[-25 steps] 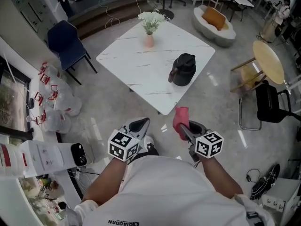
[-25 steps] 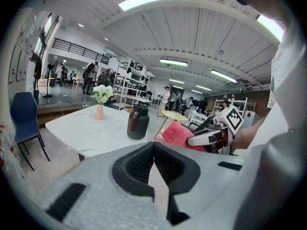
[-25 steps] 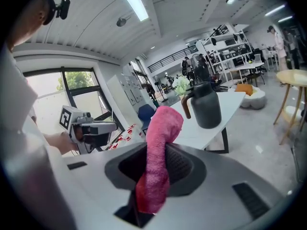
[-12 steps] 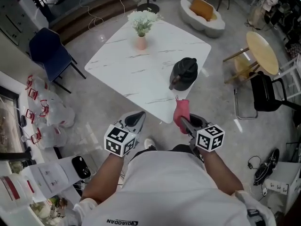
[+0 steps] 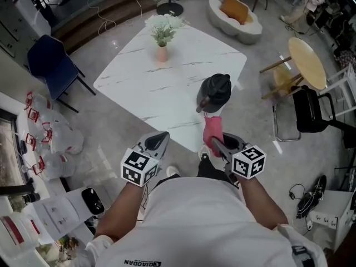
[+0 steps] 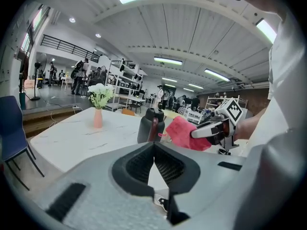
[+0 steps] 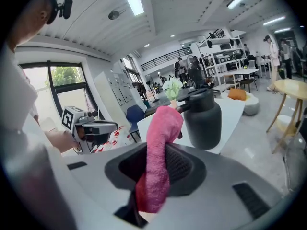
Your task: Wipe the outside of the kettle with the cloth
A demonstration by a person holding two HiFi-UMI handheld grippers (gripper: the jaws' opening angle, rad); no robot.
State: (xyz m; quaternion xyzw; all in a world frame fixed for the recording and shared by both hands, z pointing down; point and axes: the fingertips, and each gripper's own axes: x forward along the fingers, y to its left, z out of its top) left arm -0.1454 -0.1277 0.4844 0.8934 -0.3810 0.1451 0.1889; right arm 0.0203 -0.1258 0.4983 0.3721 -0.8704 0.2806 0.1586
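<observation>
A black kettle stands near the right front edge of the white marble table; it also shows in the left gripper view and the right gripper view. My right gripper is shut on a pink cloth, which sticks up past the jaws just short of the kettle. The same cloth appears in the left gripper view, beside the kettle. My left gripper is shut with nothing in it, held off the table's near edge.
A pink vase with white flowers stands at the table's far side. A blue chair sits left of the table. A round wooden stool and a black chair stand to the right. White bags lie on the floor at the left.
I have come closer to the table with both grippers; the kettle and table edge now sit nearer the cloth. Both grips are unchanged.
</observation>
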